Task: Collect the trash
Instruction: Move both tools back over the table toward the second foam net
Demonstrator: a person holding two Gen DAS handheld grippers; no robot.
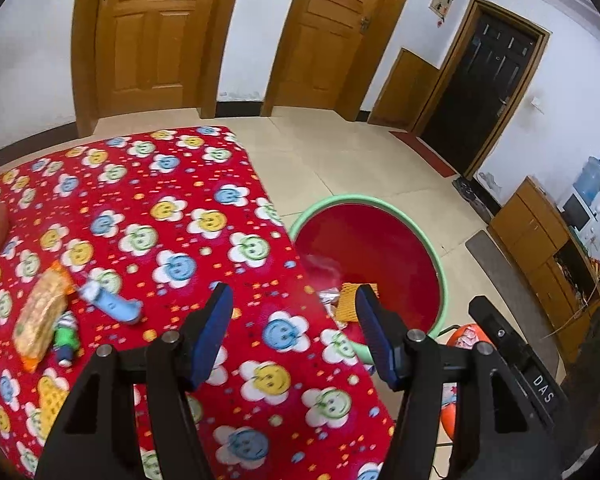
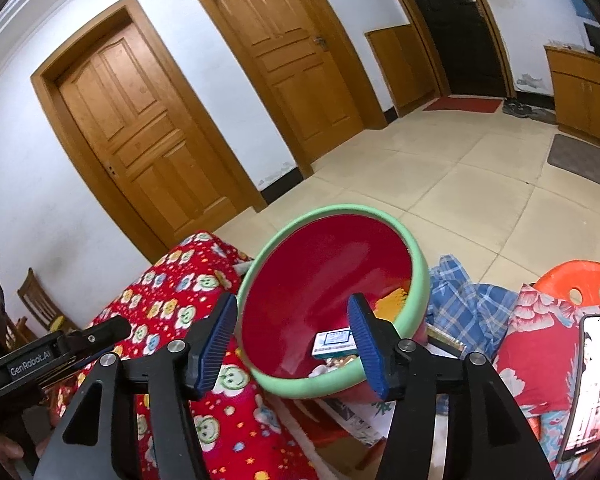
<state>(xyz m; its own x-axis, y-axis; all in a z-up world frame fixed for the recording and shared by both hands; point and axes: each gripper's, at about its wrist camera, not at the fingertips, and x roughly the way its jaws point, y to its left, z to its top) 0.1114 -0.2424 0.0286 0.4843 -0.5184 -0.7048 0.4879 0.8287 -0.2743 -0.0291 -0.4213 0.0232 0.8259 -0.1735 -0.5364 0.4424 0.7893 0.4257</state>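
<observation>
Though near right tool [image 2: 292, 340], box [image 2: 334, 343] in basin [image 2: 418, 280].

Two panelled wooden doors [image 2: 140, 128] stand shut in the white wall, and a dark door [image 1: 484, 88] sits further along with a red mat [image 2: 462, 104] before it. Beige tiles cover the floor [image 2: 440, 184]. A grey mat [image 2: 580, 160] lies near a low wooden cabinet [image 1: 540, 240], which carries a blue water jug [image 1: 592, 178]. An orange plastic stool [image 2: 576, 280] stands close to a crumpled blue checked cloth [image 2: 472, 300]. A phone [image 2: 592, 384] with a lit screen is propped upright at the right edge.
</observation>
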